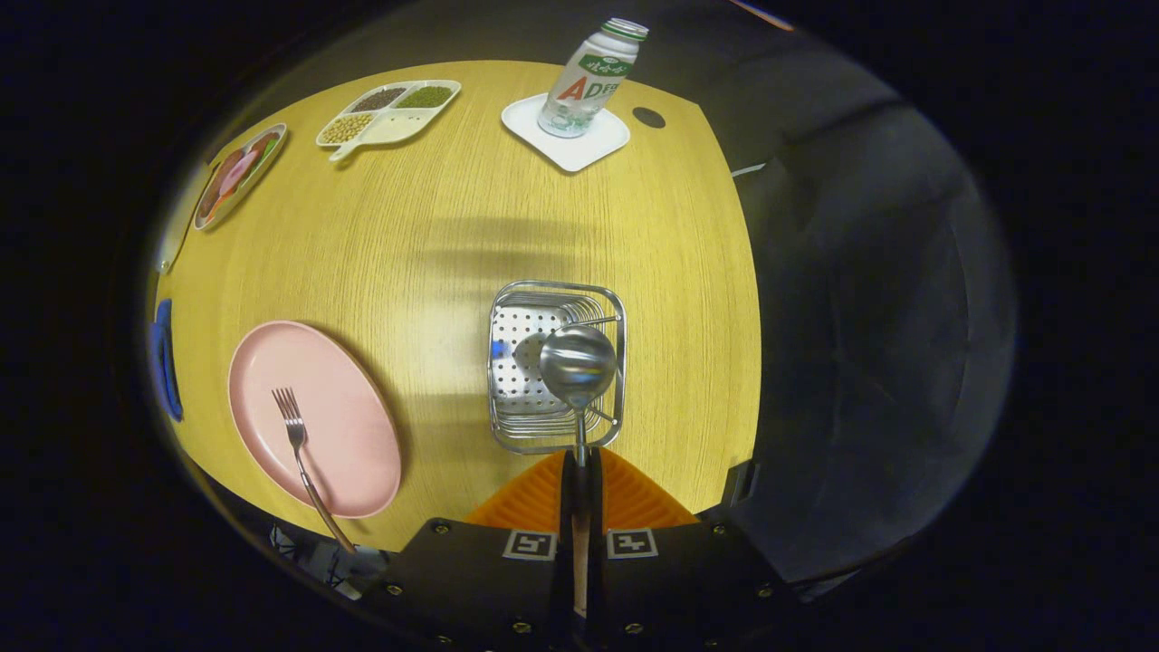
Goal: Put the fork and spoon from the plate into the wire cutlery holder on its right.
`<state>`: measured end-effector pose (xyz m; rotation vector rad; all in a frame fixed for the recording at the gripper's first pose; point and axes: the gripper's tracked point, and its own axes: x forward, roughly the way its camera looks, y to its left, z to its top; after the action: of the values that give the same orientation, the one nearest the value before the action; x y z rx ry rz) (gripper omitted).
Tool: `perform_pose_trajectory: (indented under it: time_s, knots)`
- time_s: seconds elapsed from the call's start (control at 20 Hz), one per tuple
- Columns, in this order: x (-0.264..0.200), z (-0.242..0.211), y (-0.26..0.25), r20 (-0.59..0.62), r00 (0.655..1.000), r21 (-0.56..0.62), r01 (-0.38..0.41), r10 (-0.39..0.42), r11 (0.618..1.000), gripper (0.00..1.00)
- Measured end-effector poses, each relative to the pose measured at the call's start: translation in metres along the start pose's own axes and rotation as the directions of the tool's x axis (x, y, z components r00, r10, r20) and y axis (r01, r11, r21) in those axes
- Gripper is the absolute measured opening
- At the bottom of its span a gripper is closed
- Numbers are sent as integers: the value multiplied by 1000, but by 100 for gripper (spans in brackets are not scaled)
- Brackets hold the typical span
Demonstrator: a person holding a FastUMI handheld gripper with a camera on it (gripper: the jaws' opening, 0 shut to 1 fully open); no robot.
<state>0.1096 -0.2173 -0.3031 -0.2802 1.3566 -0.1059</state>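
1. Centrally, the gripper (580, 471) has its fingers pressed together on the handle of the spoon (578, 367), pinching it.
2. Spoon bowl: held over the wire cutlery holder (507, 362), which stands toward the right edge of the table (471, 235).
3. Fork (299, 444): lies on the pink plate (353, 435) near the table's front-left corner, handle overhanging the rim.
4. Far edge: a bottle (593, 77) on a white coaster (579, 149), with a divided tray (389, 113) of beans to its left.
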Motion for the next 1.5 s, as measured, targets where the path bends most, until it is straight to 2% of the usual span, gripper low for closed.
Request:
perform_pose_trajectory:
  time_s: [0.2,0.45,0.65,0.85,1.0,1.15,1.25,1.4,1.5]
  knots:
    - [1,0,2,-17,999,8,-33,33,999,6]
    - [-10,9,9,24,996,75,-84,82,994,18]
    - [-20,10,15,62,993,108,-108,102,988,18]
    - [-40,10,16,140,987,155,-106,85,982,18]
    - [-67,17,14,264,964,193,-90,37,977,18]
    - [-103,28,16,418,908,238,-103,-6,966,18]
    - [-130,37,14,526,849,266,-110,-49,958,18]
    - [-171,46,13,666,738,287,-120,-108,950,18]
    - [-202,51,18,753,646,282,-145,-125,948,18]
